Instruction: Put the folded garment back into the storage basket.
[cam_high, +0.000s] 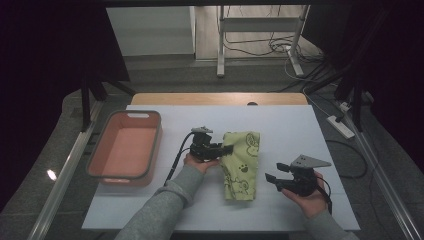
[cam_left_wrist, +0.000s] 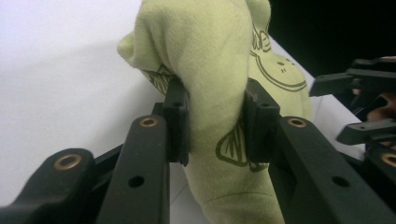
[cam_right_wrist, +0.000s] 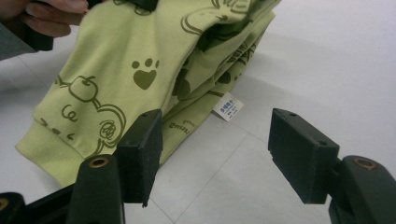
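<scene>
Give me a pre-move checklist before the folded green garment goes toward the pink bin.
1. Left tongs gripping the green garment: ok, both pads press a bunched fold of cloth between them.
2. Right tongs free to help: ok, jaws stand open on nothing, just short of the garment's near edge.
3. Garment staying folded: not ok, layers gape along the edge by the white label, so it may unfold when lifted.
4. Pink bin ready to receive: ok, nothing lies inside it.
5. Path from garment to bin: ok, bare white table between them.
6. Grip catches all layers: cannot tell, the lower layers are hidden behind the fold.
</scene>
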